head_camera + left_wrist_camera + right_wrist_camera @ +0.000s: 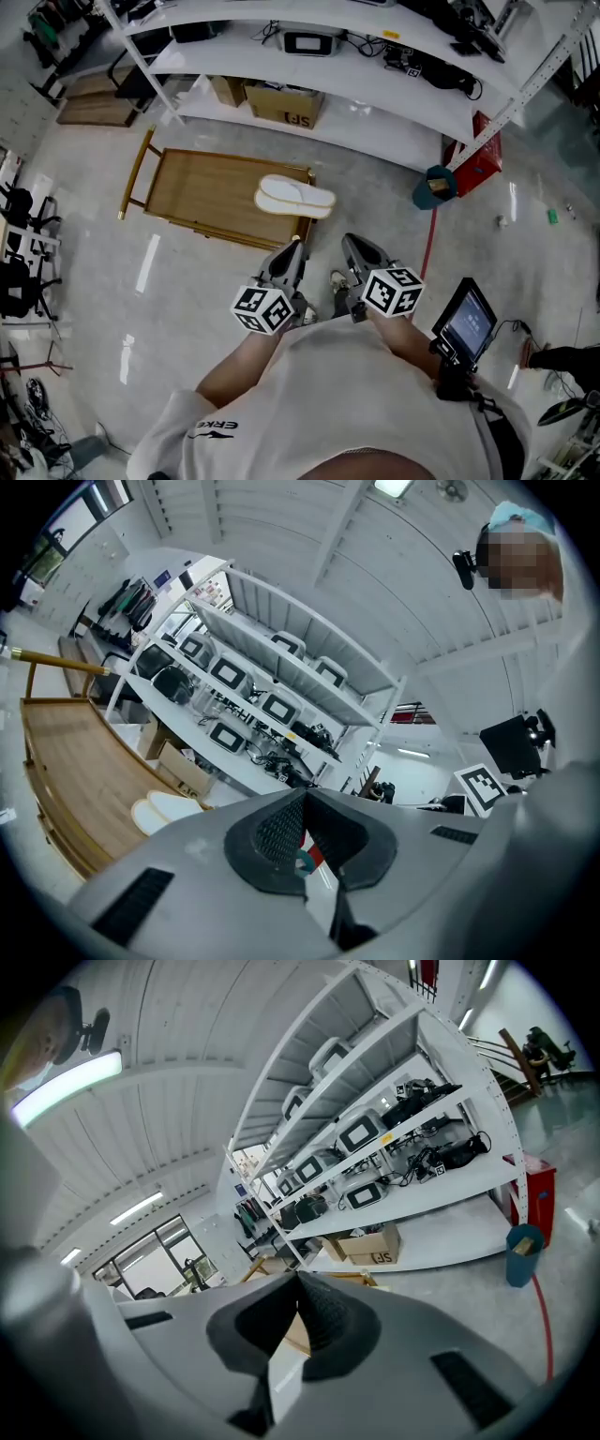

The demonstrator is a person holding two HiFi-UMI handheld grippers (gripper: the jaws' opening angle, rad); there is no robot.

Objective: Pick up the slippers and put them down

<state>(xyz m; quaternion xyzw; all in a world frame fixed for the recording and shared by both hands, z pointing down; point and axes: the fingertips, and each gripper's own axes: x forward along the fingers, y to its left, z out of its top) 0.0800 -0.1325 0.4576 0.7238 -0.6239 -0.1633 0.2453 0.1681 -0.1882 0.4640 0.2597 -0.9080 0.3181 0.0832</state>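
A pair of white slippers (294, 197) lies side by side at the right end of a low wooden platform (197, 192); the left gripper view shows the slippers (165, 809) low at its left. Both grippers are held close to the person's body, short of the platform and apart from the slippers. The left gripper (292, 251) points toward the platform's near right corner, its jaws meeting at the tips (302, 797) with nothing between them. Beside it, the right gripper (358, 249) is shut and empty too, with its tips (297, 1282) together.
A white shelving rack (319, 70) with monitors and cables stands behind the platform, and cardboard boxes (284, 103) sit on its lowest shelf. A teal bin (434, 187) and a red box (480, 161) stand at the right. A small screen (466, 323) hangs at the person's right side.
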